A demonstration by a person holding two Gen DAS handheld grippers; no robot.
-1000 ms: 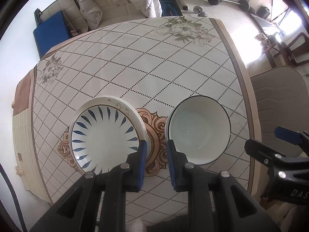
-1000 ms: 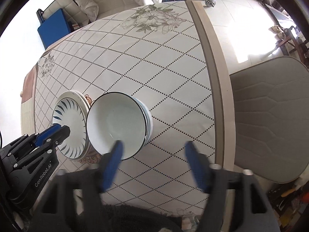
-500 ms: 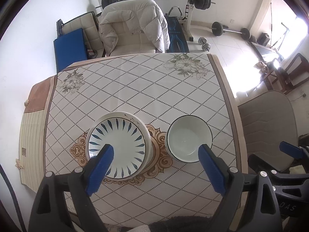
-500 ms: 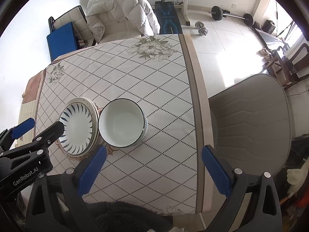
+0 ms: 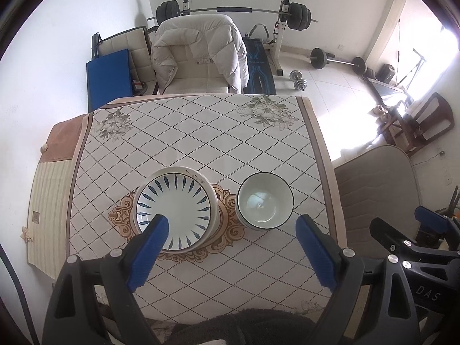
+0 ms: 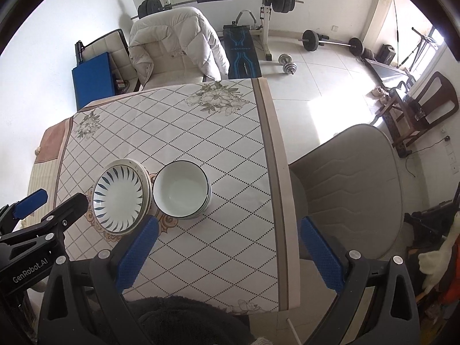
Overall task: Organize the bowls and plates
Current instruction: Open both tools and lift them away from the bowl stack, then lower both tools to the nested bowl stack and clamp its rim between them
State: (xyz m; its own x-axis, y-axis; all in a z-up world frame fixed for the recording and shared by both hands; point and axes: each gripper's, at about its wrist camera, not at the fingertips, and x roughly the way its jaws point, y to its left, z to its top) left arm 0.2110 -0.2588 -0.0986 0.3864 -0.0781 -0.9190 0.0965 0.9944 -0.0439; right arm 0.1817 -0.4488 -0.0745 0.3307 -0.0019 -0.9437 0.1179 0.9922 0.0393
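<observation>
Two stacks sit side by side near the front edge of the table (image 5: 184,132), over the brown ornament printed on the cloth: plates (image 5: 175,210) on the left, bowls (image 5: 264,199) on the right, nearer the right edge. The stacks are just beside each other; in the right wrist view their rims look close to touching, though the angle is too poor to say for certain. The top plate has blue radial strokes and at least one plainer rim shows beneath it. The top bowl is white with a dark rim, and a second rim shows below it in the right wrist view.

Left gripper (image 5: 230,247): jaws have just been opening and now stand spread wide, nothing between the pads; it hangs above the table, pointing steeply down, apart from both stacks. Right gripper (image 6: 227,250): jaws likewise released and wide, empty, over the bare cloth toward the right edge of the table.

Judgement: like is nested with like, plates on plates and bowls in bowls, which keeps each pile stable and compact; placing them together at the middle of the front edge keeps them away from the drop at the sides. With both grippers empty and clear of the crockery, sorting looks complete or nearly so. The rest of the table is bare cloth. A chair with a white jacket (image 5: 198,49) stands behind the far edge
</observation>
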